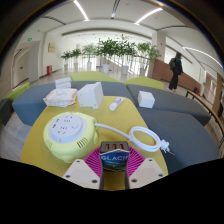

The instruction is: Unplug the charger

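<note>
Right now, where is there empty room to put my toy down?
Free: the grey patch right of the white cable, short of the right white box; also the yellow strip between the round socket hub and the middle box. Crowded: near the fingers, which grip the black charger.

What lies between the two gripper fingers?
In the gripper view, a dark charger block with a teal label sits between the gripper fingers, its white cable beyond.

Gripper (114, 172) fingers clamping black charger (114, 158), white cable (140, 135), round power strip (68, 135) just ahead
</note>
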{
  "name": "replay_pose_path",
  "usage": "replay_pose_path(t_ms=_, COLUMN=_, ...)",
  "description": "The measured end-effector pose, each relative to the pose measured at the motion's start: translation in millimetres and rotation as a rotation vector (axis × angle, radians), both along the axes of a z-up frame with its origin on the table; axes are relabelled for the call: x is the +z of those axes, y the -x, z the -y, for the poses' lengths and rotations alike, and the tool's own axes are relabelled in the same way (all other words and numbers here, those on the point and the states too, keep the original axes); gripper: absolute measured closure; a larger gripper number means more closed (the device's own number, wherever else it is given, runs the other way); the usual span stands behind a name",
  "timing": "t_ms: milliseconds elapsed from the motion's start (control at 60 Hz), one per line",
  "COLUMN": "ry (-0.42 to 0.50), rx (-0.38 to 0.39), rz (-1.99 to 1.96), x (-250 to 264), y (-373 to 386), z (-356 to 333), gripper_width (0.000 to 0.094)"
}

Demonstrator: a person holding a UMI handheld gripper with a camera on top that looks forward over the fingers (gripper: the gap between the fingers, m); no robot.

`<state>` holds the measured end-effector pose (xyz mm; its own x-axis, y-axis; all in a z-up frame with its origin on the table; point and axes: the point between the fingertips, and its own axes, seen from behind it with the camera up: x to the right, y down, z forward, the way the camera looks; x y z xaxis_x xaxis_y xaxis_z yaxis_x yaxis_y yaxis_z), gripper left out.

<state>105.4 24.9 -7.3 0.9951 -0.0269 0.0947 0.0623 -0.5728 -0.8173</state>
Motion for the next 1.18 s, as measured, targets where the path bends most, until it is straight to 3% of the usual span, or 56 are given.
replay_pose_path(t_ms=183, ry=0.038, rx=0.015, rz=0.025, x=-6, y=-7, z=6, gripper_width=0.0524)
replay_pose_path(t_ms=250, ry=0.075, rx=-0.008, rz=0.02, x=-3, y=-12, z=11, gripper_width=0.0262)
replay_pose_path(t_ms=267, ry=0.08, rx=-0.008, rz=0.017, x=-2, y=-12, z=11, gripper_width=0.0127)
replay_pose_path(t_ms=300, ry=0.081, rx=-0.004, rz=0.008, x=7, y=-13, z=19, gripper_width=0.0071)
replay_pose_path(t_ms=350, ry=0.069, rx=0.016, rz=-0.018, x=19, y=-7, z=22, gripper_width=0.0115)
replay_pose_path(t_ms=733, ry=0.034, rx=0.096, rz=-0.096, x=107, y=21, z=126, gripper_width=0.0085)
replay_pose_path(t_ms=1033, ry=-0.076, rx=0.109, rz=-0.099, x=136, y=7, z=138, gripper_width=0.0087)
replay_pose_path(t_ms=1183, ry=-0.086, rx=0.127, rz=-0.179, x=135, y=11, z=139, gripper_width=0.01)
